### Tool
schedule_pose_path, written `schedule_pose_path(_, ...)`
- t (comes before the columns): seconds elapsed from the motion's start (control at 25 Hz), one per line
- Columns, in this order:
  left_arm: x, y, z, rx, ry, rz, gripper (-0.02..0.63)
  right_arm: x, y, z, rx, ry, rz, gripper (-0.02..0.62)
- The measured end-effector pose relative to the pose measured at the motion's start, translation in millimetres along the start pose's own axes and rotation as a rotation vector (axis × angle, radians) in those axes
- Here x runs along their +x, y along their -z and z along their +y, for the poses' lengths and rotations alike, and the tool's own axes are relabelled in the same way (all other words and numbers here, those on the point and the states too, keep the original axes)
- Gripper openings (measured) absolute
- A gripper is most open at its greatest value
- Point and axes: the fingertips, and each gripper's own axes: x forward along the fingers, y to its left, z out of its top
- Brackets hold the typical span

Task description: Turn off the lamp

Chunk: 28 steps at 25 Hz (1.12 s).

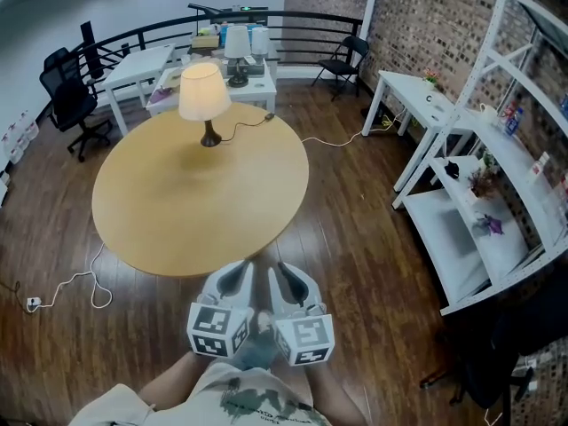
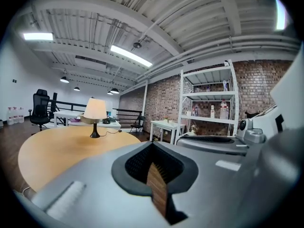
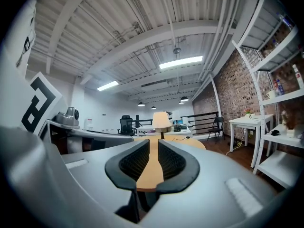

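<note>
The lamp [image 1: 203, 97] stands on the far side of the round desk [image 1: 191, 211] (shade glowing). By the desk's near edge, the left gripper [image 1: 238, 273] has its fingers pressed together at the tips, and the right gripper [image 1: 286, 273] has its fingers slightly spread and empty.

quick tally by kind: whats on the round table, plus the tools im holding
lamp: 1
cord with switch: 1
tools: 2, left tool and right tool
total: 4
</note>
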Motion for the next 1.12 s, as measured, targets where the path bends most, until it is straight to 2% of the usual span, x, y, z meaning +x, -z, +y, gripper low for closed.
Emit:
schedule_pose_path(0.24, 66.4, -7.1, 12.6, -0.036, -0.02, -0.003, -0.006, 52.1, -4.3, -45.3, -0.022, -0.029, 0.018, 0.049)
schedule_pose_path(0.48, 129.7, -24.8, 32.5, -0.038, -0.053, 0.004, -0.006, 106.7, -16.1, -89.1, -0.037, -0.044, 0.043, 0.049)
schedule_pose_path(1.12, 266.7, -56.6, 95.6, -0.065, -0.156, 0.005, -0.006, 247.2, -25.9, -152.5, -0.051, -0.071, 0.115, 0.052)
